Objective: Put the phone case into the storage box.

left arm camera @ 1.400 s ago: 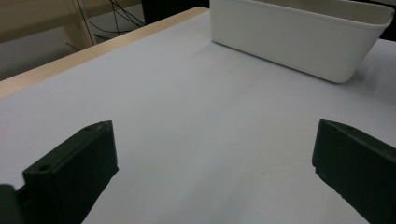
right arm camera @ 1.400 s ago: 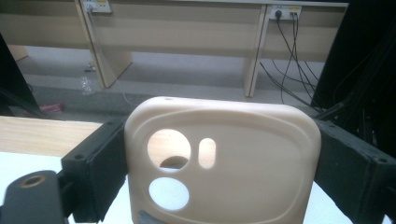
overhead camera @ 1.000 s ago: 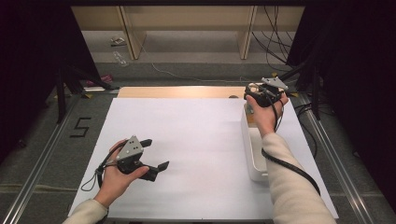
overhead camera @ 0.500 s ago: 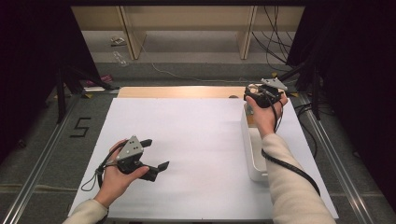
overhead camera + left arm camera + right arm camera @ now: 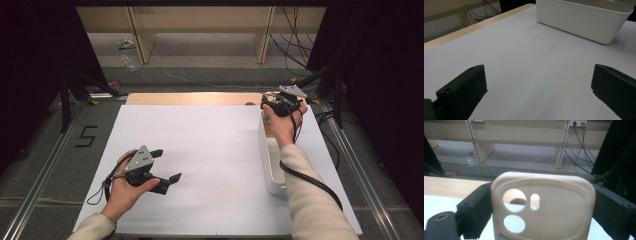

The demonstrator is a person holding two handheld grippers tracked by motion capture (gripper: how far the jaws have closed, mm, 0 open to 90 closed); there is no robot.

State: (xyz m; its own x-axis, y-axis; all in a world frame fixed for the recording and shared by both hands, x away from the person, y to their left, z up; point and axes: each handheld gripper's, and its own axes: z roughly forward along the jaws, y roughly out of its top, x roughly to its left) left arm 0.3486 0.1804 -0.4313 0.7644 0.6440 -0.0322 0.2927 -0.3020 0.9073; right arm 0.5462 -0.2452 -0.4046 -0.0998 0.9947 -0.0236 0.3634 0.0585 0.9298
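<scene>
Phone case (image 5: 544, 207), clamped in right claw (image 5: 541, 205)

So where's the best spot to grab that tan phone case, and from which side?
Probably by its two long side edges, the way the right gripper has it now: one jaw against each edge, coming from the end away from the camera holes. The phone case is flat, thin and stands upright, so its straight sides give the jaws parallel surfaces, while the holes leave that end weaker.
</scene>
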